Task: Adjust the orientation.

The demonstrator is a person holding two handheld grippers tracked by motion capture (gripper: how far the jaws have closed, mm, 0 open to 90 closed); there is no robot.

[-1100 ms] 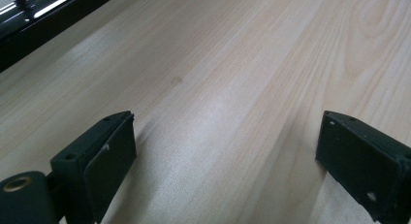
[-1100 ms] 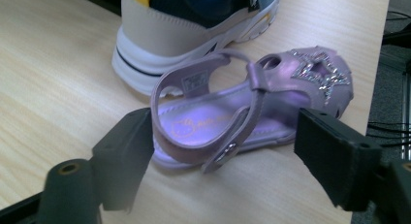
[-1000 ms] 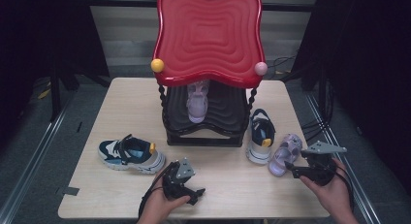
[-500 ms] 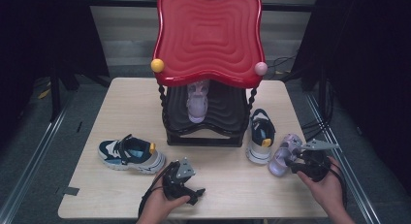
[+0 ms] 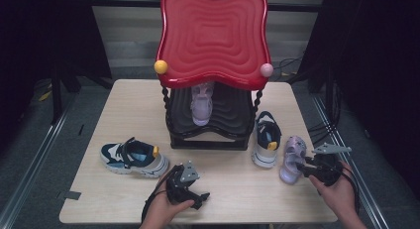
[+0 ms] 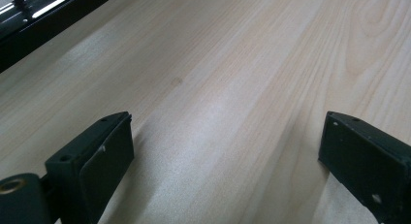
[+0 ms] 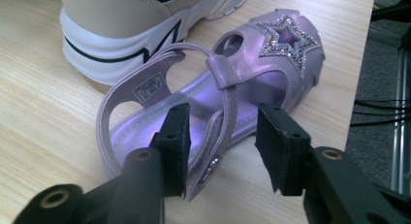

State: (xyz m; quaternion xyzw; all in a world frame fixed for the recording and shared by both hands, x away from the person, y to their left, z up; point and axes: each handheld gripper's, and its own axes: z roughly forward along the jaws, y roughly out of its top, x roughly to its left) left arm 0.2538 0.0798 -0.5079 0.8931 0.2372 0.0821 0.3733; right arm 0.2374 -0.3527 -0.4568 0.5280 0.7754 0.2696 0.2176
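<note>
Pale wood table (image 5: 228,189); left gripper (image 5: 197,194) spread, right gripper (image 7: 223,136) closing around purple sandal (image 7: 252,78).

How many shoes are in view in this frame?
4. A lilac sandal on the rack's lower shelf, a navy sneaker left of the rack, another navy sneaker at its right, and a second lilac sandal beside that, between the right tongs. None seems hidden.

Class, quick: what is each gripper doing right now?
Left gripper: open, empty, over the table.
Right gripper: jaws just closing around the sandal's side; pads not visibly pressing yet.
</note>
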